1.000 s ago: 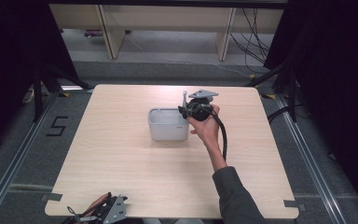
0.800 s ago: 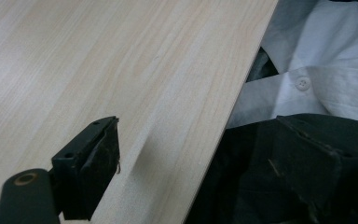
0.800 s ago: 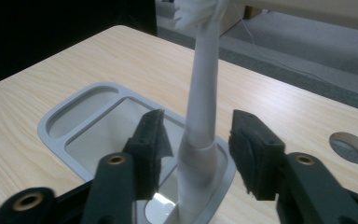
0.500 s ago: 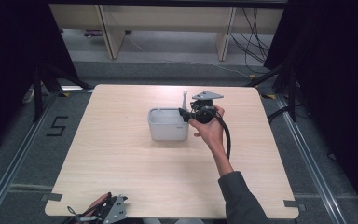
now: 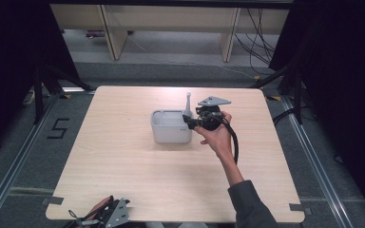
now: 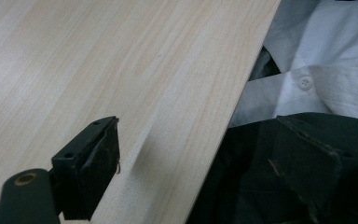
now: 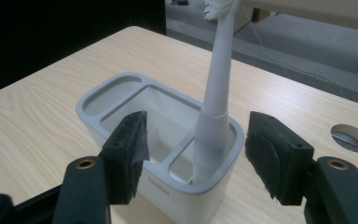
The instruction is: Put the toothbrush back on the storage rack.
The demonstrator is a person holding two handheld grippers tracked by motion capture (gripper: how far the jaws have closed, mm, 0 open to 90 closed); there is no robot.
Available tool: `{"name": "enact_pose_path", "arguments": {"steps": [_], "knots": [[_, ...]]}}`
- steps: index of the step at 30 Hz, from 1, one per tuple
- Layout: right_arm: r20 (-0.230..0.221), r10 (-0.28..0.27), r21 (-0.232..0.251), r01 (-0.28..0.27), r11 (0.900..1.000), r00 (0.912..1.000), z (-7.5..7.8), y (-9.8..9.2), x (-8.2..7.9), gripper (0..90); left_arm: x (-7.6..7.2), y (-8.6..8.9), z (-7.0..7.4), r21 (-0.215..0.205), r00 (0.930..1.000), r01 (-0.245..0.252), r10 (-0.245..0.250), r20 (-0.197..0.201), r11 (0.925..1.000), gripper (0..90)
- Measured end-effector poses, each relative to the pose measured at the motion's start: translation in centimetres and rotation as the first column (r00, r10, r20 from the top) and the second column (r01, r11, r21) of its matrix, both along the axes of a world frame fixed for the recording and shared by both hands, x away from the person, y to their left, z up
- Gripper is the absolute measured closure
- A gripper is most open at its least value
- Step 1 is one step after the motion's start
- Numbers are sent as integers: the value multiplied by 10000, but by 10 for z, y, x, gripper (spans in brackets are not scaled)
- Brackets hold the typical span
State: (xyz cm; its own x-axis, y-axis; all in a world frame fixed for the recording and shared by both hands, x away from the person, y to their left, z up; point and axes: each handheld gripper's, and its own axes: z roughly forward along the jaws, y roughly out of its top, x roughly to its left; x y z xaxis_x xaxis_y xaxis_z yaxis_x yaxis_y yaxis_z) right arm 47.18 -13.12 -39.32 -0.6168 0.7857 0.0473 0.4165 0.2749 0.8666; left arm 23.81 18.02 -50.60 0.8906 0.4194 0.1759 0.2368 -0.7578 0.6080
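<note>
At the centre of the high view you have one grey holder (image 5: 170,127) with one toothbrush (image 7: 213,100) upright in its near compartment. Your right gripper (image 7: 193,151) is released, jaws either side. Your left gripper (image 6: 205,172), lower left, gapes wide over the table (image 6: 98,70) edge.

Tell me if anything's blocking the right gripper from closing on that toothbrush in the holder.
Nothing visible blocks it. The right gripper is open, its jaws either side of the toothbrush, which stands upright in a near compartment of the grey holder. The holder's rim sits just below jaw level.
</note>
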Motion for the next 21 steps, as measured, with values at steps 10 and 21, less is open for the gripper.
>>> {"name": "enact_pose_path", "arguments": {"steps": [10,21], "knots": [[5,347,209,-347,9992,9994,-8,-6,-12,349,1,0,-1,13,10000,-50,50,-17,10000,153],[-204,301,466,-291,9985,9993,-9,-6,-21,340,-1,0,1,-19,10000,6,-6,4,10000,153]]}}
